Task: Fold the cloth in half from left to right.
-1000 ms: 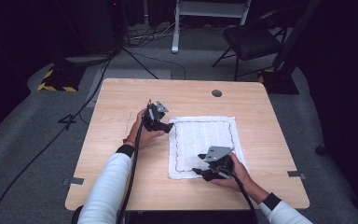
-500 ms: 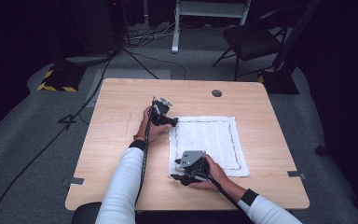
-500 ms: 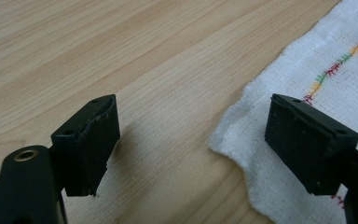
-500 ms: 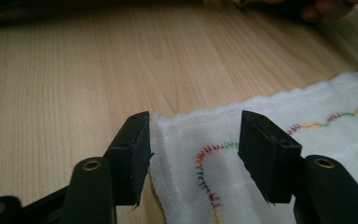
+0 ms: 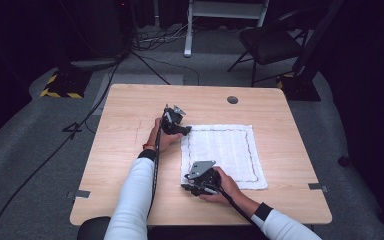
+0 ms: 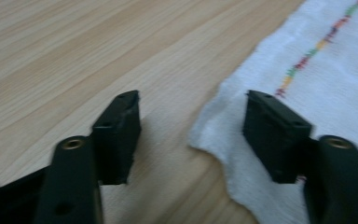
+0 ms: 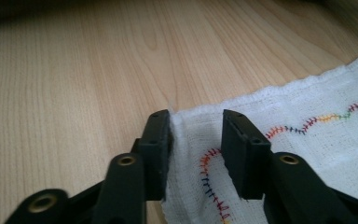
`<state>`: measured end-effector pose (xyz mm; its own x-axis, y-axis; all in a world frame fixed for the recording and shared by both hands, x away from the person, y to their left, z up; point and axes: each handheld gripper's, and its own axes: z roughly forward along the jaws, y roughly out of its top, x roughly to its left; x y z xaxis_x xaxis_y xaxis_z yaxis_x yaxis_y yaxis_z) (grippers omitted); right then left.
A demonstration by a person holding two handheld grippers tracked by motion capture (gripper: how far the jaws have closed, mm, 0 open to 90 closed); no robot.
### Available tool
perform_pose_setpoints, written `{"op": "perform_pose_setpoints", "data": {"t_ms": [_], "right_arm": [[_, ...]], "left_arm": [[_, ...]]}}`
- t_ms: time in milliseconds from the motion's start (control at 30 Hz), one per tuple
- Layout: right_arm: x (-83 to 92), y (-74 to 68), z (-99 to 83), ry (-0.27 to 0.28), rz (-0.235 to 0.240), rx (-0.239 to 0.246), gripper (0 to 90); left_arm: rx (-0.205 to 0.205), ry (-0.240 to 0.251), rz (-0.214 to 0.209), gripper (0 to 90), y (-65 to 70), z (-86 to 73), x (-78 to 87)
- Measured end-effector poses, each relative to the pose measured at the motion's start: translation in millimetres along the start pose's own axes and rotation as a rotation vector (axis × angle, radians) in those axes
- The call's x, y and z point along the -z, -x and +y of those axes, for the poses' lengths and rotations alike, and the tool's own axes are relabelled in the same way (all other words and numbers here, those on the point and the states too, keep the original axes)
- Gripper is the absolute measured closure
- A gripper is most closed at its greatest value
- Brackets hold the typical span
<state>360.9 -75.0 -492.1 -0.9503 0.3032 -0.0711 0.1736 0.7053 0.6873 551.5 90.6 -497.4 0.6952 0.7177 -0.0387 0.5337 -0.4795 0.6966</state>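
1. The right tongs [image 5: 194, 188] have just been closing at the near left corner of the one white cloth [image 5: 230, 150]; that corner sits between the jaws, not yet clenched.
2. The cloth lies flat on the table [image 5: 130, 200], right of centre. It looks light, soft and limp, best pinched at its corners.
3. The left tongs [image 5: 182, 131], also just closing, straddle the cloth's far left corner [image 6: 209, 133], still released.
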Motion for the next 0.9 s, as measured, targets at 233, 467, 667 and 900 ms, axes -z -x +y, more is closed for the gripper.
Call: {"op": "perform_pose_setpoints", "data": {"t_ms": [233,467,667,900], "right_arm": [[-0.2,0.2,2.6,-0.023,-0.053,0.018,82.7],[-4.9,-0.4,10.0,-0.023,-0.07,0.028,85.2],[-8.7,-5.6,21.7,-0.006,-0.071,0.052,85.7],[-11.8,-12.8,35.6,0.02,-0.072,0.076,85.8]], "left_arm": [[-0.003,0.004,-0.064,77.9,0.0,-1.0,1.8],[-0.01,-0.019,-0.03,84.6,-8.5,-6.9,13.6],[-0.003,-0.017,0.012,85.1,-23.1,-17.1,36.7],[-0.003,-0.011,0.036,85.3,-34.8,-25.1,59.1]]}}
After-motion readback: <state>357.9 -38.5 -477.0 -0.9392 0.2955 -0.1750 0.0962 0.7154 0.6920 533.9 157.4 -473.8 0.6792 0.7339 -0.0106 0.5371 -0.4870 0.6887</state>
